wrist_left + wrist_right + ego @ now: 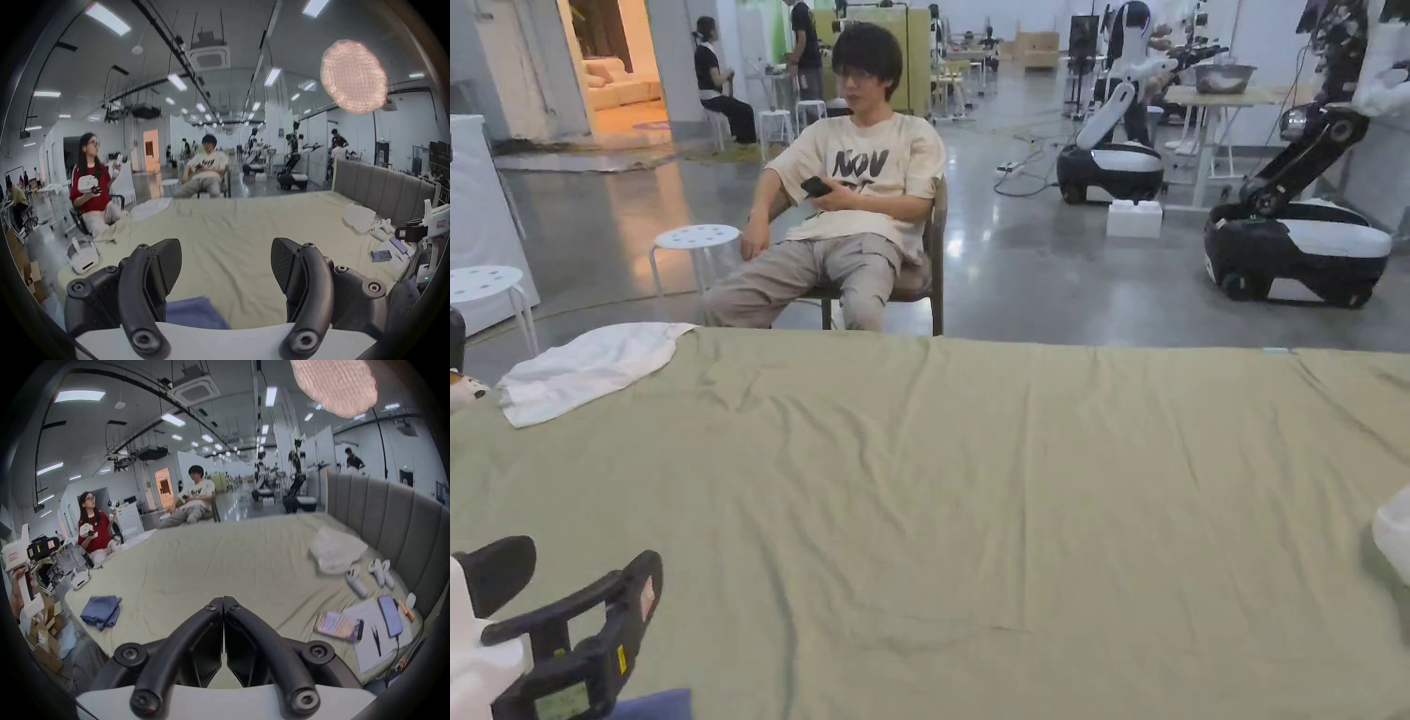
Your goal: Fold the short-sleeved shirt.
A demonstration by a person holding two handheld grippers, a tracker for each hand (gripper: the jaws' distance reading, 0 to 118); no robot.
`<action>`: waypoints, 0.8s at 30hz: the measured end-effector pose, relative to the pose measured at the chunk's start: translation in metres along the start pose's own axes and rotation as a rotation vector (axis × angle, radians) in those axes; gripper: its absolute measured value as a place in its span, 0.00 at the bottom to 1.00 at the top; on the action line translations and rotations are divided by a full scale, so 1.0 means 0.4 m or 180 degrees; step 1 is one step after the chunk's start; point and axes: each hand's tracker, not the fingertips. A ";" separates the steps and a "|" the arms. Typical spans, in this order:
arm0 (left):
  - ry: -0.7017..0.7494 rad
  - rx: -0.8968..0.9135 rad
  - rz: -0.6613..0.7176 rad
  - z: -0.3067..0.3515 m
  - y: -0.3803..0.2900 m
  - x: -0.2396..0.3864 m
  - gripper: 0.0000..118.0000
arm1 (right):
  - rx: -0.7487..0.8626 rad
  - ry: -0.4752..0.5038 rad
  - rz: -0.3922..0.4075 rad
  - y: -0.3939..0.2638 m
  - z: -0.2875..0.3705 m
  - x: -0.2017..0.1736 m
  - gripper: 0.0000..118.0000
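A blue shirt [102, 611] lies bunched and partly folded on the green bedsheet [1012, 525], near the bed's front left corner. Its edge shows at the bottom of the head view as blue cloth [652, 703] and just below my own jaws as the blue shirt [194, 314]. My left gripper [225, 243] hangs open a little above it, holding nothing; it also appears as the left gripper [572, 577] at the lower left. My right gripper [223, 600] is shut on nothing, over the sheet to the right of the shirt.
A white cloth [591, 366] lies at the far left corner. By the grey headboard [389, 525] lie a plastic bag [336, 552], white controllers [355, 579], phones [389, 615] and papers. A person [853, 206] sits on a chair beyond the bed; another sits left.
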 end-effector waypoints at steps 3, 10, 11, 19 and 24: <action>0.0084 0.0227 -0.0003 0.017 0.005 0.059 0.58 | 0.0303 0.0002 0.0031 0.045 0.029 -0.017 0.00; 0.0222 0.0487 -0.0093 0.079 0.011 0.107 0.14 | 0.0752 -0.0142 0.0303 0.073 0.095 -0.041 0.00; 0.0204 0.0488 -0.0111 0.086 0.013 0.107 0.11 | 0.0762 -0.0166 0.0337 0.070 0.097 -0.046 0.00; 0.0262 0.0791 -0.0200 0.127 0.005 0.141 0.00 | 0.0803 -0.0284 0.0334 0.036 0.102 -0.067 0.00; 0.0204 0.0734 -0.0252 0.123 0.009 0.153 0.00 | 0.0875 -0.0303 0.0309 0.045 0.107 -0.061 0.00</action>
